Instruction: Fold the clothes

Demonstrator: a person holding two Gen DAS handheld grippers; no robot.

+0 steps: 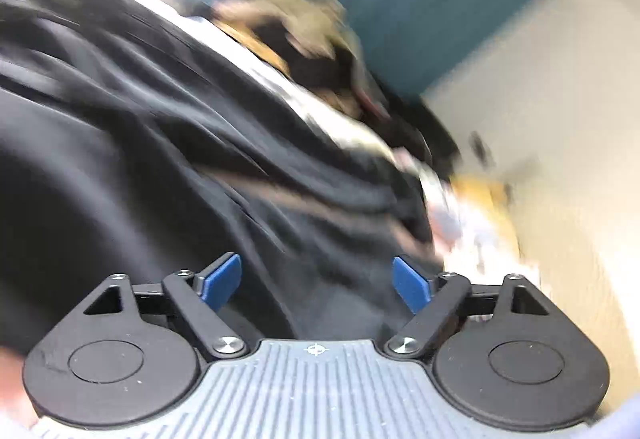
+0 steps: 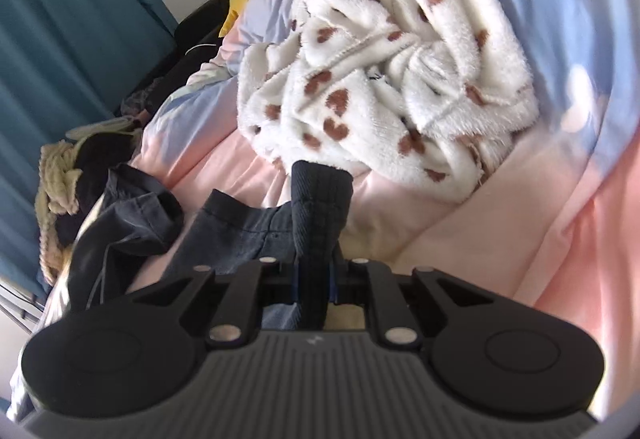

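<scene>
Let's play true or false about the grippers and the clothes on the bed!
1. The right gripper pinches a dark garment. True.
2. The left gripper is shut tight. False: its jaws stand wide apart, nothing pinched.
3. The fluffy blanket has brown spots. True.
4. The curtain is red. False: it is teal blue.
5. The sheet under the blanket is green. False: pink and pale blue.
</scene>
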